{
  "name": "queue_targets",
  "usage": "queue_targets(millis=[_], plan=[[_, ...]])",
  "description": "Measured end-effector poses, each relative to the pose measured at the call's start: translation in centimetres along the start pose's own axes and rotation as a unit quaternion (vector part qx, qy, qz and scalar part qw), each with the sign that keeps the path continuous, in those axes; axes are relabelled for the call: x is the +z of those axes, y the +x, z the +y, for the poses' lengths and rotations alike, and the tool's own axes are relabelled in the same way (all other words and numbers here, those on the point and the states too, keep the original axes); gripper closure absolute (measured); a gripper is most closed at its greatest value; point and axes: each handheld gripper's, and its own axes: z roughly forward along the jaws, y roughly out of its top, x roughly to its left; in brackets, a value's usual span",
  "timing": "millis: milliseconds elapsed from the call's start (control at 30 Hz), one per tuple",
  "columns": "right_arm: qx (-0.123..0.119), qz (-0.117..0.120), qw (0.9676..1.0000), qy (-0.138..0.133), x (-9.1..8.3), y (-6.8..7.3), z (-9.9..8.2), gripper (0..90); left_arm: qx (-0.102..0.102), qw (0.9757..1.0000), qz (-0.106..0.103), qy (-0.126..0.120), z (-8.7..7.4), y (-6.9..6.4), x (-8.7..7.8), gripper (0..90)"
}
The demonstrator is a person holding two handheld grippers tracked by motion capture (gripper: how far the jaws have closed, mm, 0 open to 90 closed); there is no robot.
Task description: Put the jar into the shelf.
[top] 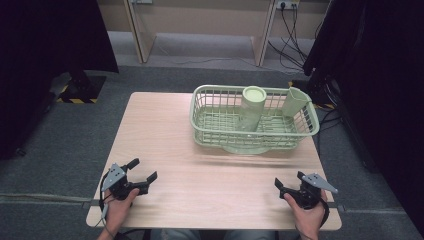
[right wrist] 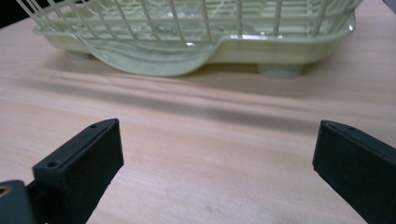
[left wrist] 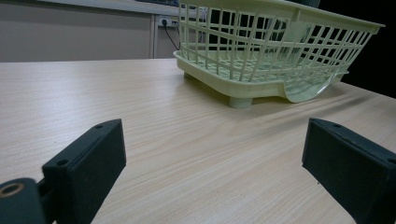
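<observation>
A pale green wire dish basket [top: 192, 113] stands on the far right part of the wooden table [top: 160, 130]. Inside it a tall pale green cup [top: 252, 108] leans near the middle, and a second green cup [top: 295, 101] sits in the back right corner. My left gripper [top: 144, 169] rests at the near left of the table, open and holding nothing. My right gripper [top: 289, 179] rests at the near right, also open and holding nothing. The left gripper view has the open gripper [left wrist: 212, 154] facing the basket [left wrist: 280, 51]. In the right gripper view the open gripper [right wrist: 217, 149] faces the basket's drip lip [right wrist: 154, 58].
Bare tabletop lies between both grippers and the basket. Beyond the table are grey carpet, a white desk frame [top: 140, 35] and cables by the wall [top: 290, 40]. Dark curtains hang at both sides.
</observation>
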Motion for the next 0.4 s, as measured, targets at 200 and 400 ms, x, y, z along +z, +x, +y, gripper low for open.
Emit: queue_targets(millis=[200,400], plan=[[0.008,0.000,0.9999,-0.007,-0.19,-0.43,-0.15,2.8,0.002,1.0000,0.000,0.001,0.00,-0.04,0.02,5.6],[0.009,-0.002,0.9999,-0.013,-0.29,-0.41,-0.20,2.7,0.000,1.0000,0.000,0.001,0.01,-0.03,0.05,5.6]])
